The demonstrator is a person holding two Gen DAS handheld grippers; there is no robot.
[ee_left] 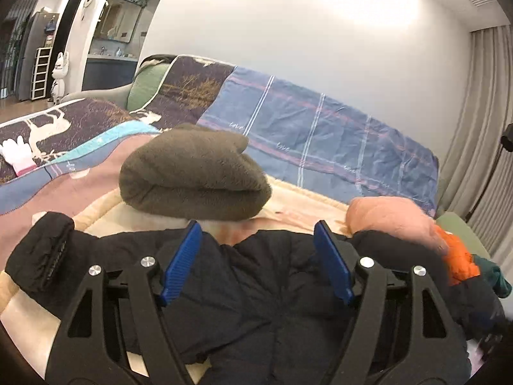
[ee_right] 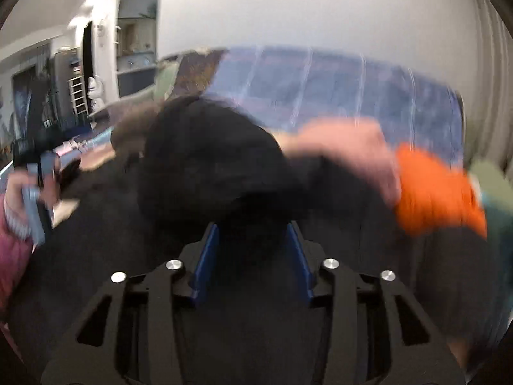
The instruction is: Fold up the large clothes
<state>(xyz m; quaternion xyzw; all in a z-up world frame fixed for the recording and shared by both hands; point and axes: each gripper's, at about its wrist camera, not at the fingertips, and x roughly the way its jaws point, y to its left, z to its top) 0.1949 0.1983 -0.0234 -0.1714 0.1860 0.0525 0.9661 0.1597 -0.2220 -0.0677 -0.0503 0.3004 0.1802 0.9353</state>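
A black puffy jacket (ee_left: 272,288) lies spread on a cream blanket (ee_left: 304,199) on the sofa seat, one cuff (ee_left: 41,256) at the left. My left gripper (ee_left: 256,227) hovers just over the jacket, jaws wide and open, its blue pads (ee_left: 182,263) clear of the fabric. The right wrist view is badly blurred. A mound of the black jacket (ee_right: 208,166) rises in front of my right gripper (ee_right: 251,226) and dark fabric fills the gap between its blue pads (ee_right: 206,256). Whether they press on it is not visible.
A folded olive fleece (ee_left: 192,176) sits just beyond the jacket. Pink (ee_left: 391,221), orange (ee_left: 458,256) and teal (ee_left: 493,279) garments are piled at the right. A blue plaid sheet (ee_left: 320,128) covers the sofa back. A white glove (ee_left: 16,154) lies far left. A hand (ee_right: 16,189) with a pink sleeve shows at the left edge.
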